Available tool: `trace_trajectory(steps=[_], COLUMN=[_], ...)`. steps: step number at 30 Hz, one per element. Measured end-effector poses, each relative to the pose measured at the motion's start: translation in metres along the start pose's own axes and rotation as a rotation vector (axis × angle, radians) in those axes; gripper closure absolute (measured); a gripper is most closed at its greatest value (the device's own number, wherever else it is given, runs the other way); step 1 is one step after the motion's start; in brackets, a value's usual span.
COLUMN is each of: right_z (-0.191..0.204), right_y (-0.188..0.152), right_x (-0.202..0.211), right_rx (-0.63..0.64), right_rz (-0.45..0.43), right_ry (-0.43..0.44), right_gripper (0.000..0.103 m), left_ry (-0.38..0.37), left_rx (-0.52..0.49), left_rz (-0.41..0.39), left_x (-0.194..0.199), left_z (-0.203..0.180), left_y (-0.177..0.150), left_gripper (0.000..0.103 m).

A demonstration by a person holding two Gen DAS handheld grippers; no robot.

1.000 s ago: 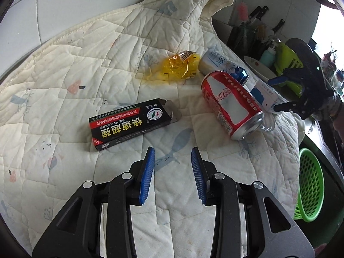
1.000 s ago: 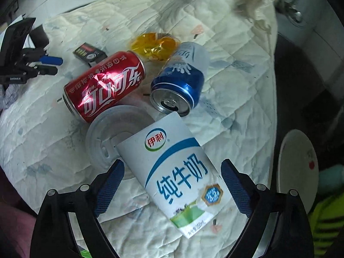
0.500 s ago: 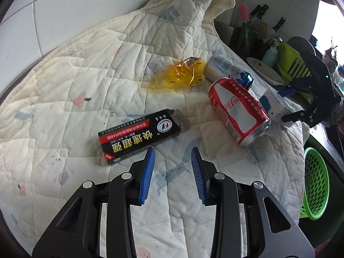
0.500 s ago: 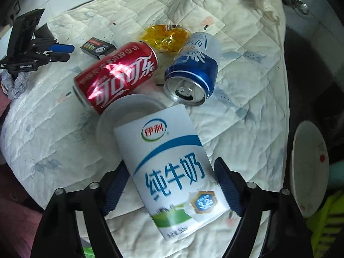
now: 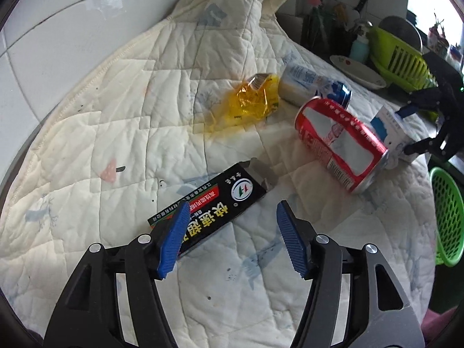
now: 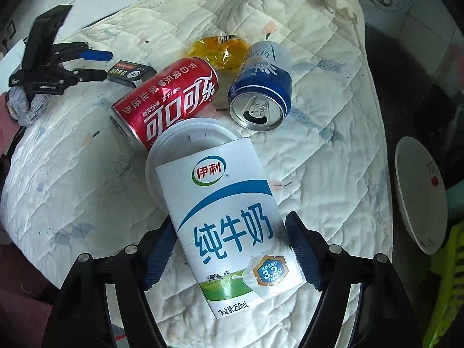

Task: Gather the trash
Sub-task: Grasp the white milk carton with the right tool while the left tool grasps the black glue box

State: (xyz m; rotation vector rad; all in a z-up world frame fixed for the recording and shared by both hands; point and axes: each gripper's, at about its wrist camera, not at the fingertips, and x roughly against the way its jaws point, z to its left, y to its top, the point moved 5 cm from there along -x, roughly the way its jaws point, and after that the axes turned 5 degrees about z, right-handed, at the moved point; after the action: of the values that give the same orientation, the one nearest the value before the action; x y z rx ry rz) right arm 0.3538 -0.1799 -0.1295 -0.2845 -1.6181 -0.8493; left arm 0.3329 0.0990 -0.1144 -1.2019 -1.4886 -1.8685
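Observation:
Trash lies on a quilted white cloth (image 5: 121,133). My left gripper (image 5: 232,217) is open, its left pad over a black glue box (image 5: 214,206). A red cola can (image 5: 339,142), a blue and white can (image 5: 313,87) and a yellow wrapper (image 5: 252,101) lie beyond. My right gripper (image 6: 229,232) is open around a white milk carton (image 6: 229,220), its jaws close on both sides. The carton rests on a white plastic lid (image 6: 185,136). The red can (image 6: 171,101), blue can (image 6: 261,92), wrapper (image 6: 223,49) and glue box (image 6: 130,71) lie behind it.
A green mesh basket (image 5: 446,214) hangs below the cloth's right edge. A white plate (image 6: 420,191), a lime dish rack (image 5: 397,58) and knives stand on the counter to the right. White tiled wall rises behind the cloth.
My left gripper moved forward and left onto the glue box and opened wider. My right gripper moved forward and its jaws narrowed around the milk carton.

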Motion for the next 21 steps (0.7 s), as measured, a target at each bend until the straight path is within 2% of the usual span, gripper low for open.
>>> trace_trajectory(steps=[2, 6, 16, 19, 21], right_z=[0.003, 0.01, 0.021, 0.025, 0.027], right_y=[-0.005, -0.013, -0.034, -0.039, -0.042], right_x=[0.002, 0.005, 0.015, 0.019, 0.021], right_rx=[-0.011, -0.047, -0.154, -0.18, -0.2], right_rz=[-0.008, -0.016, -0.04, -0.05, -0.055], right_ry=[0.006, 0.013, 0.024, 0.027, 0.027], right_gripper=[0.031, 0.031, 0.031, 0.031, 0.031], left_ry=[0.006, 0.003, -0.022, -0.029, -0.034], left_rx=[-0.035, -0.105, -0.258, -0.28, -0.272], left_rz=[0.01, 0.018, 0.143, 0.152, 0.15], left_x=[-0.005, -0.01, -0.042, -0.048, -0.05], left_z=[0.003, 0.005, 0.007, 0.007, 0.008], left_y=[0.001, 0.006, 0.007, 0.008, 0.01], left_gripper=[0.038, 0.025, 0.025, 0.025, 0.031])
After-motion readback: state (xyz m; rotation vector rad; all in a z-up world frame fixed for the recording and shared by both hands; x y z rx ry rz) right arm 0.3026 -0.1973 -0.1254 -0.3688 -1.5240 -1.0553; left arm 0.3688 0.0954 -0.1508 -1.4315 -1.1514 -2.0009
